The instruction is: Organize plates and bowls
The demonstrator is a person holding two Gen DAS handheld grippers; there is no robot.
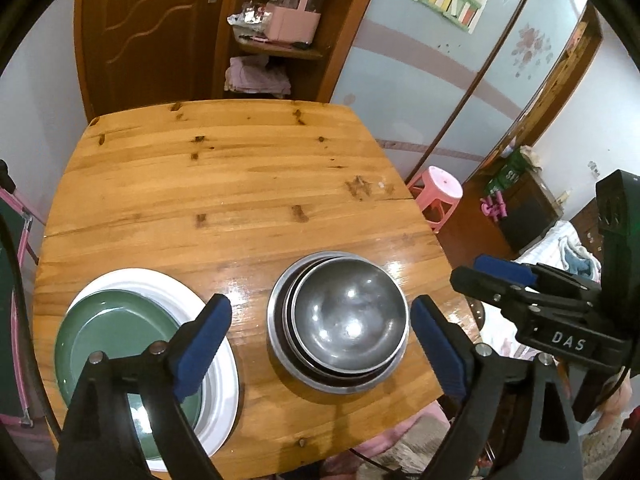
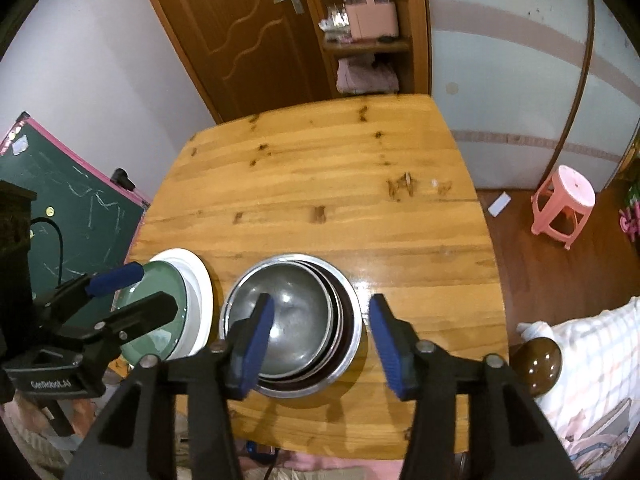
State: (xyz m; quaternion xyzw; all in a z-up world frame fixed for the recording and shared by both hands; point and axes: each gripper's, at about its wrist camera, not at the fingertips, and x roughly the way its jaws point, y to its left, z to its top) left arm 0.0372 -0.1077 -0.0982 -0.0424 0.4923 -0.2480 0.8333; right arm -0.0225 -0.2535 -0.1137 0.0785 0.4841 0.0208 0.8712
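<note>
- Left gripper [image 1: 320, 344]: jaws wide apart, nothing held, up over the metal bowl stack [image 1: 340, 322].
- Right gripper [image 2: 322, 344]: jaws apart too, nothing held, over the same bowls.
- Green plate [image 1: 120, 340] on white plate [image 1: 218, 360], at 9 o'clock from the bowls, near the wooden table [image 1: 240, 184] edge.
- Looks like sorting almost done: bowls nested, plates stacked.
- Next, maybe: pull both grippers back, or straighten the tilted top bowl.

Pink stool [image 2: 564, 204], green chalkboard [image 2: 72, 216], perhaps folded cloth [image 1: 256, 76].
</note>
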